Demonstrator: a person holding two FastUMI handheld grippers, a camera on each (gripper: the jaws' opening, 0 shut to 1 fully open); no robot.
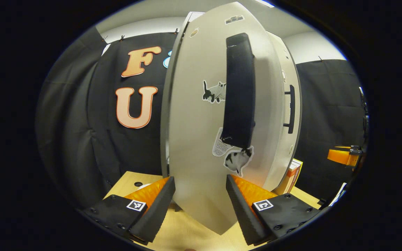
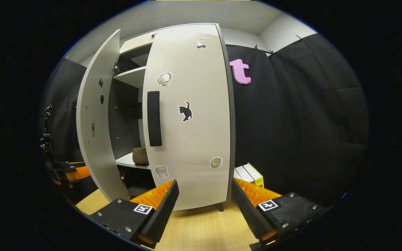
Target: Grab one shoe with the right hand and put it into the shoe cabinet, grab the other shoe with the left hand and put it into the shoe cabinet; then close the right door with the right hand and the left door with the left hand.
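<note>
1. Light wooden tabletop (image 2: 201, 230) carries the pale grey shoe cabinet (image 2: 134, 78); black cloth walls surround it.
2. Right door (image 2: 190, 118) is nearly closed; left door (image 1: 201, 139) stands ajar.
3. Brown shoe (image 2: 140, 156) rests on the inner shelf.
4. Left gripper (image 1: 201, 205) and right gripper (image 2: 204, 209) are both spread apart, empty.

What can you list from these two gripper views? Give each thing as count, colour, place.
Shoe cabinet: one, pale grey, on the table.
Left door: one, pale grey, open.
Right door: one, pale grey, shut.
Door handles: two, black, one per door.
Shoe: one seen, brown, on a shelf.
Boxes: several, white and yellow, right of the cabinet.
Table: one, light wood.
Left gripper: open, facing the left door.
Right gripper: open, facing the right door.
</note>
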